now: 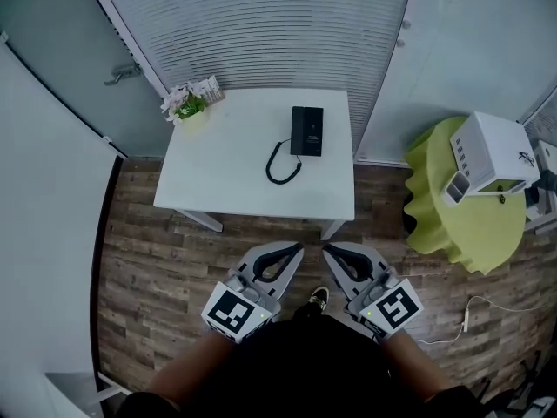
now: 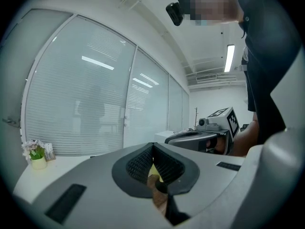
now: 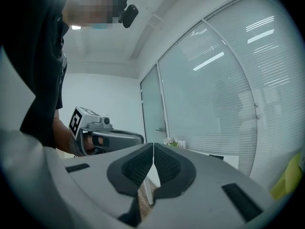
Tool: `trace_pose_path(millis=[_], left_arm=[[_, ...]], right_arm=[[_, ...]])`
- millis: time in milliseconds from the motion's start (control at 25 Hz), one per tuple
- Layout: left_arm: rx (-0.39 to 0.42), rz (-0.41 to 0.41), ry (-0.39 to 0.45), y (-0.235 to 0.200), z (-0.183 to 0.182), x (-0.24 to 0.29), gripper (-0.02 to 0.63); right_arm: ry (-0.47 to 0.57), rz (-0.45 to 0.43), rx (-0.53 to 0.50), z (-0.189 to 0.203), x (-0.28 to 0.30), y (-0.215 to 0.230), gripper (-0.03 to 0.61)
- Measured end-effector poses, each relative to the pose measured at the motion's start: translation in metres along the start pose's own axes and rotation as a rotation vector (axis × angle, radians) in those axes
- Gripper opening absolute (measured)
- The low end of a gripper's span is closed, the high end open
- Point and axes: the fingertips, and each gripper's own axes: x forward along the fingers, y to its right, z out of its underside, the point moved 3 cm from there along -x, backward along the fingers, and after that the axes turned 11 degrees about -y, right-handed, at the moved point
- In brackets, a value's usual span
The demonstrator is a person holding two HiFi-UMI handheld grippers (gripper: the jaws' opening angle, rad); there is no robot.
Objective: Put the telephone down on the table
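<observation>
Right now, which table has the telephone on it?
The white square table: the telephone lies on it. The round yellow-green table carries a white box.

You have no words or numbers here that you can read. The marker cube (image 1: pixel 233 313) on your left gripper (image 1: pixel 294 250) and the marker cube (image 1: pixel 395 306) on your right gripper (image 1: pixel 330 251) show black and white squares, not letters. The little card (image 1: pixel 209 88) by the flowers (image 1: pixel 184 103) and the marks on the white box (image 1: pixel 487 155) are too small to read.
</observation>
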Motion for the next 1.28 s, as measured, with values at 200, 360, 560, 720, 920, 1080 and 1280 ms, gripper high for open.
trace_pose_path(millis=[200,360,560,720,920,1080,1280], left_arm=[[-0.001,-0.031,-0.006,-0.009,-0.013,0.032,0.009],[-0.006,-0.044,-0.012,-0.017,-0.018,0.050,0.009],[-0.009,-0.046,-0.023,-0.026,-0.018,0.060,0.009],[-0.021,-0.043,-0.040,-0.046,-0.010,0.064,0.009],[-0.006,-0.010,-0.046,-0.086,-0.006,0.074,0.009],[-0.002,0.020,-0.048,-0.126,-0.013,0.084,0.009],[0.049,0.074,-0.059,-0.177,-0.024,0.091,0.009]], right_arm=[[0.005,-0.023,-0.010,-0.001,-0.002,0.036,0.023],[0.001,-0.032,-0.009,-0.004,0.001,0.058,0.023],[-0.004,-0.043,-0.004,-0.003,0.010,0.072,0.023],[-0.018,-0.043,0.006,0.000,0.026,0.078,0.023],[-0.056,-0.010,0.009,0.000,0.056,0.094,0.023],[-0.055,0.029,0.020,-0.016,0.089,0.107,0.023],[-0.077,0.081,0.027,-0.032,0.135,0.125,0.023]])
